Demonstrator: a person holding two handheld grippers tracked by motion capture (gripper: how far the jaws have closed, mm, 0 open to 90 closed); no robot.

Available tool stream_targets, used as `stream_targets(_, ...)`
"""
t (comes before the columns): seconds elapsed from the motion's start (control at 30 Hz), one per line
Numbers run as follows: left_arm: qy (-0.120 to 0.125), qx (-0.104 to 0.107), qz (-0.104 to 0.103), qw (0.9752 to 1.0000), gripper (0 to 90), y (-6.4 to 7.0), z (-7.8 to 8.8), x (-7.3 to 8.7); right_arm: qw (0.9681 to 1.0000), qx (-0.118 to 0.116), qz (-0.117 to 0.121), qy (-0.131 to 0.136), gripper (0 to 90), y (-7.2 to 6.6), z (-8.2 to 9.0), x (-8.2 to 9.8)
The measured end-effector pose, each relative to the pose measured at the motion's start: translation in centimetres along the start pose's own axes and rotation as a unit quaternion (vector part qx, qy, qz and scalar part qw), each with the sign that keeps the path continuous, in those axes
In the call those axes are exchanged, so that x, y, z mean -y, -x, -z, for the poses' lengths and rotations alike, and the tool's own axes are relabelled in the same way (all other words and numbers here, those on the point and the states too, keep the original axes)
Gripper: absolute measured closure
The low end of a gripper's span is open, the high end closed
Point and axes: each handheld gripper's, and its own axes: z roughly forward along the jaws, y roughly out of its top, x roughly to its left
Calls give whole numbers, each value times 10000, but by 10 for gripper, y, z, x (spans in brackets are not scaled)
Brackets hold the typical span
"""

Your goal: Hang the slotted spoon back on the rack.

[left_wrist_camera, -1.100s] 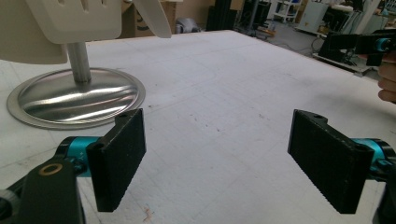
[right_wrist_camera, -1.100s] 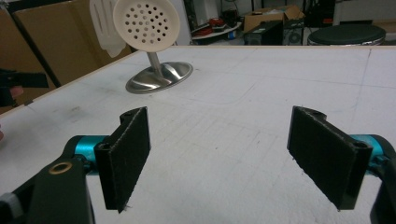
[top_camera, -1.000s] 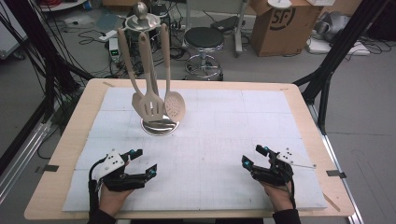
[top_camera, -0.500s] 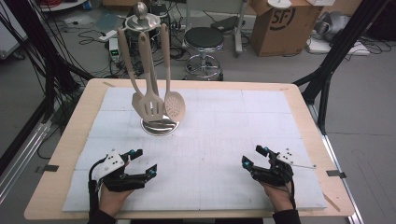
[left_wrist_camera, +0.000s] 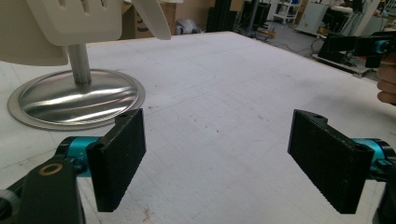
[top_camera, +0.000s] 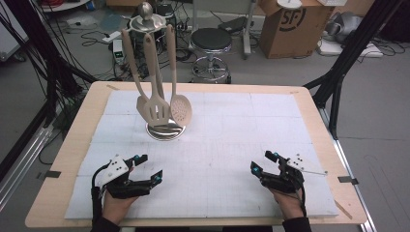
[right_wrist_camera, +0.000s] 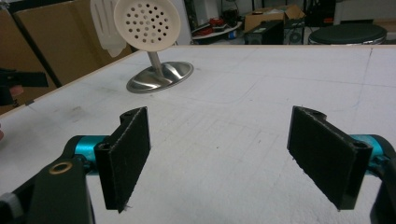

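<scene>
The left gripper (top_camera: 149, 166), black with teal joints and a grey plate on top, rests low on the near left of the surface (top_camera: 232, 145), its jaws spread wide with nothing between them. In the left gripper view the two black ribbed pads (left_wrist_camera: 117, 158) stand well apart over bare white covering. The right gripper (top_camera: 264, 163) sits at the near right, well apart from the left one, and its jaws are likewise parted and hold nothing; the right gripper view shows both pads (right_wrist_camera: 128, 154) with white surface between them. A hand (top_camera: 116, 205) grasps each gripper from the near edge.

Farther up the surface, nearer the left gripper's side, stands a polished round metal base (top_camera: 166, 130) with a thin upright post (left_wrist_camera: 79, 63), part of a utensil stand topped by a silver knob (top_camera: 145, 8). Three cream plastic utensils hang from it: a slotted turner (top_camera: 158, 112), a round perforated skimmer (top_camera: 181, 108), and a third utensil (top_camera: 141, 108) whose head is partly hidden behind the turner. Their heads hang just above the base.

Beyond the surface, on the floor, stand a black round stool (top_camera: 211, 41) and a brown cardboard box (top_camera: 290, 24).
</scene>
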Motion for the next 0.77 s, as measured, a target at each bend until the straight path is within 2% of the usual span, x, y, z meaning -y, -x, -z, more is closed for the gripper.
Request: stream_targets(0.77,-6,12,12,10000,196,-1,-1,0,10000,-15,-5,-17,205,-1,-1,1)
